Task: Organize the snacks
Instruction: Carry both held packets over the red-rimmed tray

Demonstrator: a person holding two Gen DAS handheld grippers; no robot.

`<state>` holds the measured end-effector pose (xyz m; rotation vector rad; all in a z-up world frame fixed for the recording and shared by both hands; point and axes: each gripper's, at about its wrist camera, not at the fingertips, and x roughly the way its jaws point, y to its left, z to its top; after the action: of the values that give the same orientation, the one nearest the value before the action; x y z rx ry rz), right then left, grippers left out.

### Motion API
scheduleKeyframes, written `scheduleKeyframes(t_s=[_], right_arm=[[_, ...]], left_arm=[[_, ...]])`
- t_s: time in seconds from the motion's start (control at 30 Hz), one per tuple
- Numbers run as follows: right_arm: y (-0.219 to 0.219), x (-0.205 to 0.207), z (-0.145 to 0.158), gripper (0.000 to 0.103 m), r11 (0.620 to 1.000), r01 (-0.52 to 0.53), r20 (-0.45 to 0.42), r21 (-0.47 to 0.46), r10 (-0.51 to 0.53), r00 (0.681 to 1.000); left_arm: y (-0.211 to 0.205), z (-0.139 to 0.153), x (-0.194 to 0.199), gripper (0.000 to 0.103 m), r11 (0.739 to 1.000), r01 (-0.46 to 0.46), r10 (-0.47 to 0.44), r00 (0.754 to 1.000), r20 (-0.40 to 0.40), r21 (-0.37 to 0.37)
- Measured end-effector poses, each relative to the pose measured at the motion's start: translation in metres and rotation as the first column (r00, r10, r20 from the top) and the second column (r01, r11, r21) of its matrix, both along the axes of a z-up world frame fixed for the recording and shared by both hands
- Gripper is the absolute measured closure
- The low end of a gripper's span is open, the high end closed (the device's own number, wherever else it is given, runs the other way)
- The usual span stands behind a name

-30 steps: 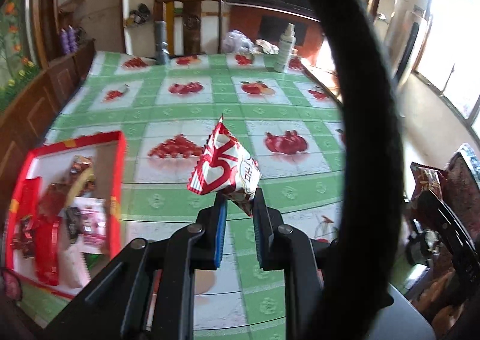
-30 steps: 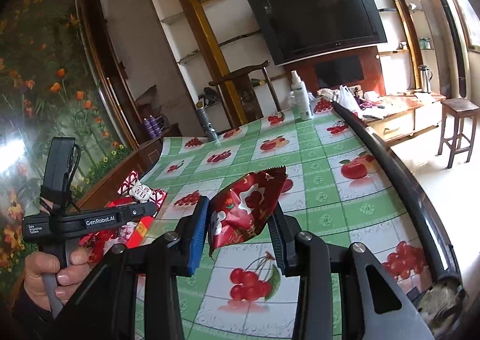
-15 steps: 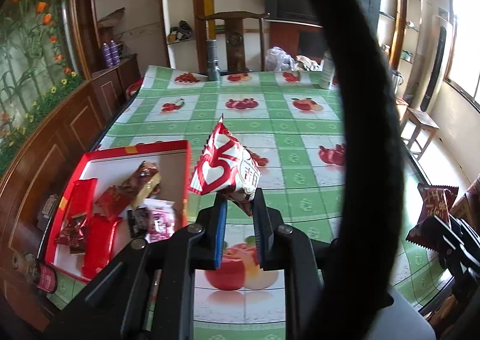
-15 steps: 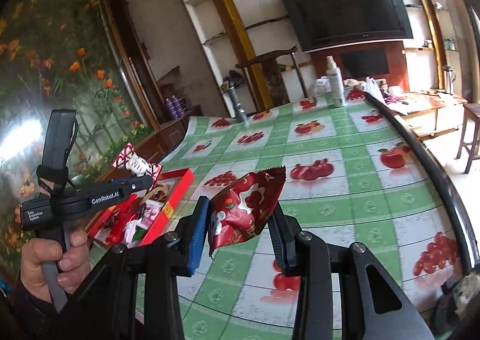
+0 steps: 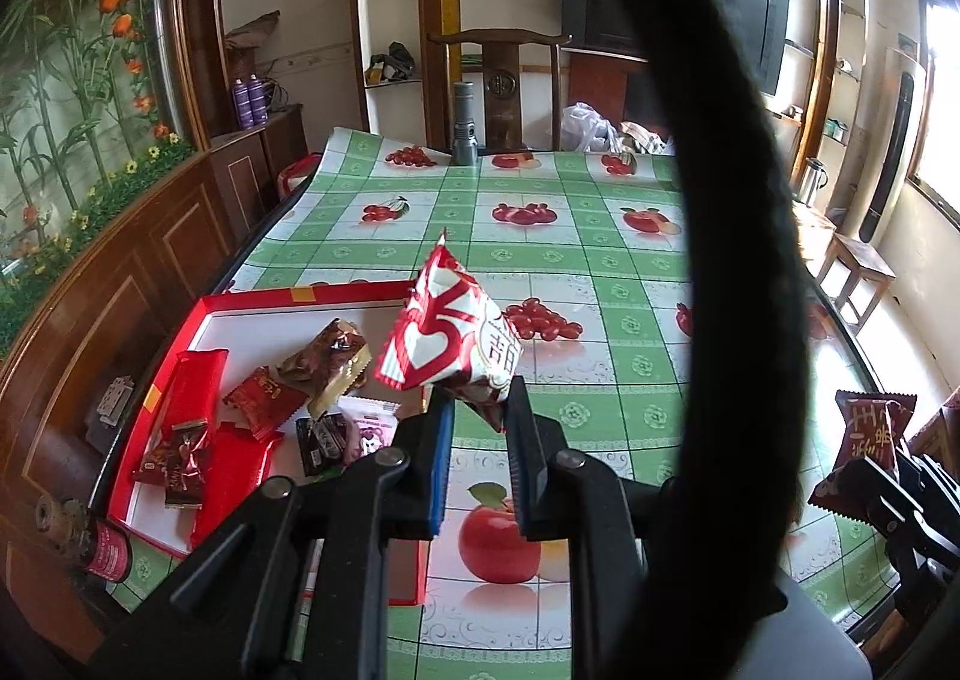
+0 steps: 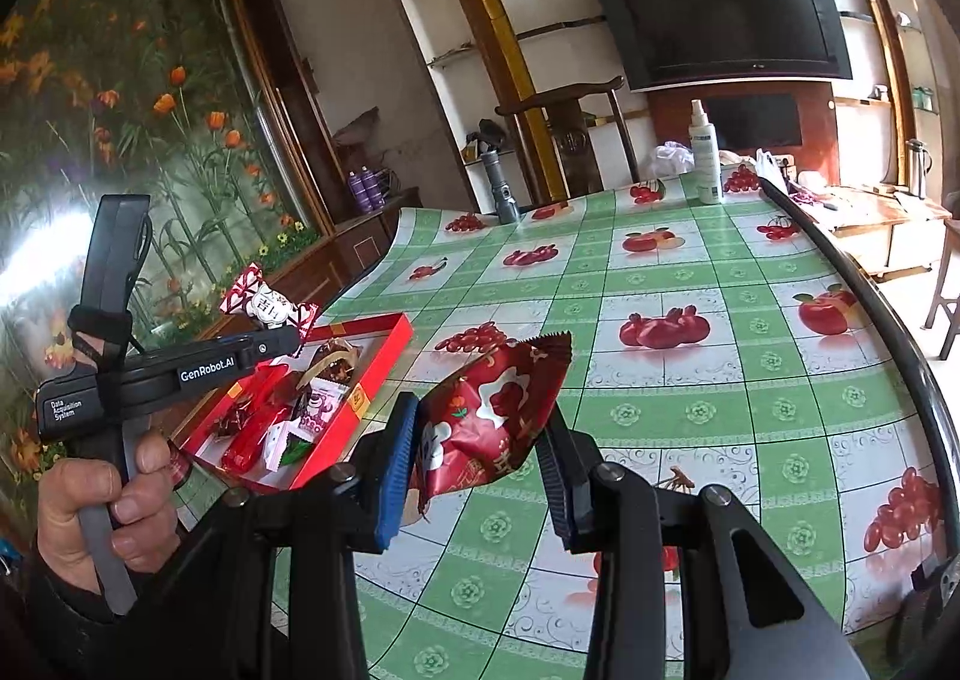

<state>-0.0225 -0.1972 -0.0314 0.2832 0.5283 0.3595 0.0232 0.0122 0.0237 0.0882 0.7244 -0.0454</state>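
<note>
My left gripper (image 5: pixel 477 410) is shut on a corner of a red-and-white snack packet (image 5: pixel 450 344), held above the table next to the right edge of the red tray (image 5: pixel 300 294). Several wrapped snacks (image 5: pixel 258 398) lie in the tray. My right gripper (image 6: pixel 480 440) is shut on a dark red snack packet (image 6: pixel 498 404) above the green fruit-print tablecloth (image 6: pixel 690 380). In the right wrist view a hand (image 6: pixel 114 494) holds the left gripper (image 6: pixel 294 338) with its packet (image 6: pixel 270 305) over the tray (image 6: pixel 384 362). The dark red packet (image 5: pixel 864 440) also shows at the left wrist view's right edge.
A grey flashlight (image 5: pixel 465 134) and a white spray bottle (image 6: pixel 705 158) stand at the table's far end, with a wooden chair (image 5: pixel 504 80) behind. A thick black strap (image 5: pixel 738 200) crosses the left wrist view. The table's dark rim (image 6: pixel 870 296) runs along the right.
Both views have swung left toward the red tray, which now lies nearer and more central. Each gripper keeps the same hold on its packet.
</note>
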Motion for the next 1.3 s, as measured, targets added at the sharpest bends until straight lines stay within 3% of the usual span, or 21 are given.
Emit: scheduleKeyframes(t_s=[0.77, 1.3], right_arm=[[0.053, 0.03, 0.013, 0.065, 0.99, -0.137, 0.011, -0.021, 0.137, 0.99], [0.127, 0.07, 0.017, 0.065, 0.953, -0.303, -0.003, -0.015, 0.303, 0.953]], left_arm=[[0.046, -0.008, 0.015, 0.085, 0.991, -0.125, 0.125, 0.992, 0.004, 0.038], [0.101, -0.014, 0.018, 0.085, 0.97, -0.237, 0.238, 0.971, -0.004, 0.043]])
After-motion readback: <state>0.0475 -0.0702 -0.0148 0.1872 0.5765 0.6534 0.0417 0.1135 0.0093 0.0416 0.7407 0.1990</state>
